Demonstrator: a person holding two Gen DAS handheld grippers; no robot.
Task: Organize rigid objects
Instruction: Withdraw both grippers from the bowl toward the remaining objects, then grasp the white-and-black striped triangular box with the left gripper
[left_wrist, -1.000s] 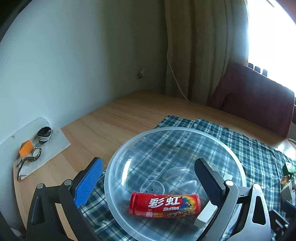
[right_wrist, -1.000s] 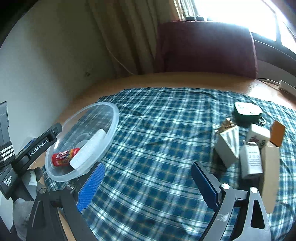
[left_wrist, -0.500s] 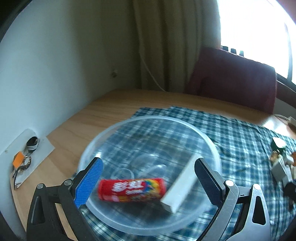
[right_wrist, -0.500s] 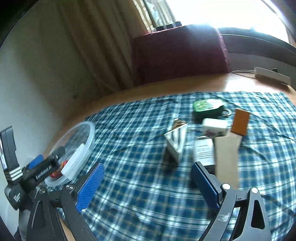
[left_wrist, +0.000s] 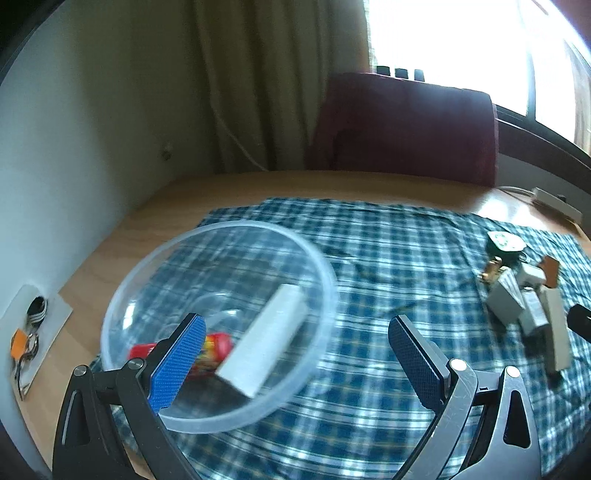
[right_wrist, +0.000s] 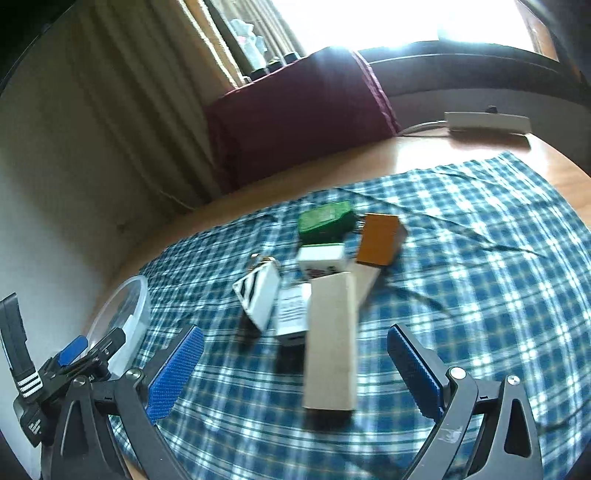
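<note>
A clear plastic bowl (left_wrist: 314, 266) sits on the left of a blue checked cloth (left_wrist: 388, 258). Inside it lie a red Skittles tube (left_wrist: 218, 349) and a long white box (left_wrist: 267, 334). My left gripper (left_wrist: 299, 365) is open at the bowl's near right rim, holding nothing. In the right wrist view my right gripper (right_wrist: 295, 369) is open just short of a tall beige box (right_wrist: 330, 343). Behind that box cluster a striped white box (right_wrist: 260, 299), a small labelled box (right_wrist: 293, 312), a white-and-green box (right_wrist: 323, 260), an orange box (right_wrist: 380, 238) and a green case (right_wrist: 325, 219).
A dark red chair back (right_wrist: 295, 122) stands behind the wooden table (left_wrist: 236, 192). Keys and a watch (left_wrist: 27, 332) rest on a white sheet at the table's left edge. A white power strip (right_wrist: 487, 122) lies at the far right. The bowl (right_wrist: 123, 306) shows left of the pile.
Both views have swung right. The bowl has slid to the left in the left wrist view. The pile of boxes has come much closer to my right gripper. Both grippers have stayed open.
</note>
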